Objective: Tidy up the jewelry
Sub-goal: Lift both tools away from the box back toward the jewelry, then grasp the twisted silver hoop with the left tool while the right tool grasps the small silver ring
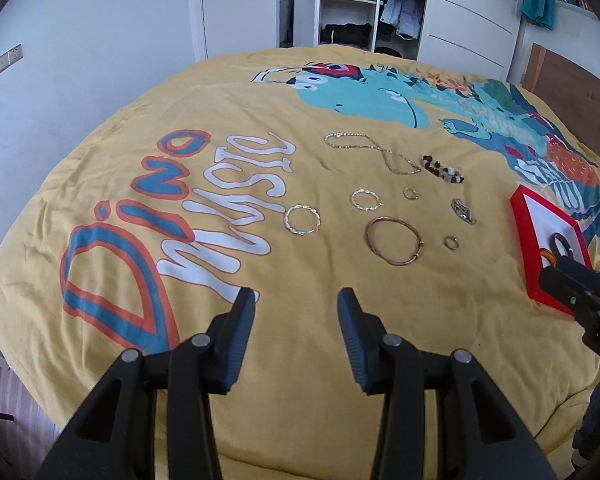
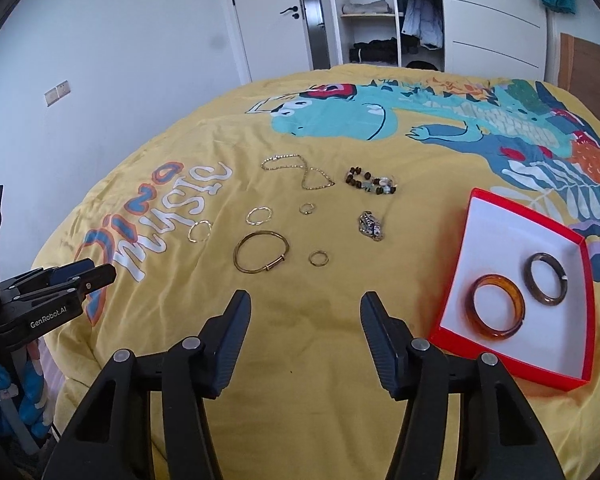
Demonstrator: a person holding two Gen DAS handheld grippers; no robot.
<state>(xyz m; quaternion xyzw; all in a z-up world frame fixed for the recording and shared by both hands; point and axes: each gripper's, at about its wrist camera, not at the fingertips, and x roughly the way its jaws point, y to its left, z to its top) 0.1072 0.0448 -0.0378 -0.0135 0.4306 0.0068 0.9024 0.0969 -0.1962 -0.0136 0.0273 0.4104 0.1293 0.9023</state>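
Blk plastic left gripper (image 1: 296,298), right gripper (image 2: 306,302); ribbed jaws, silver rivets.

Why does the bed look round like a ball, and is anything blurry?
Both wrist views use fisheye lenses, bulging the yellow bedspread and darkening corners. Left wrist: soft even light, jewelry sharp. Right wrist: the red box looks crisp, no glare.

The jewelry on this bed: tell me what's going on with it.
A person holds two grippers above the yellow bedspread. The left gripper and right gripper are both open and empty. An amber bangle and a dark bangle already lie in the red box. The gold bangle, rings, chain and beaded bracelet still lie loose.
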